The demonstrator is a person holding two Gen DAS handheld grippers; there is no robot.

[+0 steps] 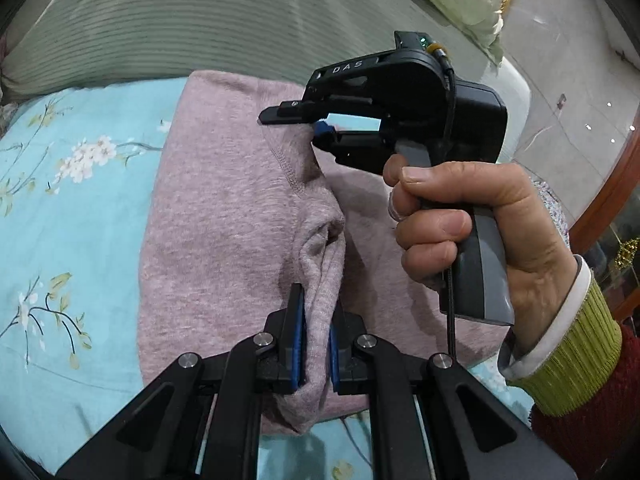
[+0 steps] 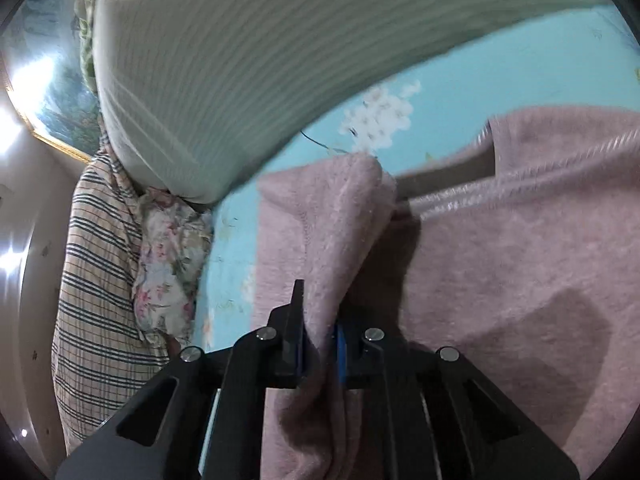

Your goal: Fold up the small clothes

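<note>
A mauve-pink knit garment [image 1: 224, 216] lies on a turquoise bedsheet [image 1: 80, 216] printed with white blossom sprigs. The left gripper [image 1: 317, 344] pinches a raised fold of the garment's near edge between its blue-padded fingers [image 1: 298, 344]. Farther along the same fold, the right gripper [image 1: 320, 126] clamps another bunch of fabric; the right hand [image 1: 472, 224] grips its grey handle, with a lime ribbed cuff [image 1: 572, 348] at the wrist. White letters "DAS" are printed on the right gripper's black housing. From the right wrist camera, its fingers squeeze a fleecy pink flap [image 2: 332, 248]. A pale green ribbed quilt [image 1: 192, 20] lies beyond the garment, and a striped checked pillow [image 2: 96, 280] and a floral cloth [image 2: 172, 256] sit at the bed's edge.
</note>
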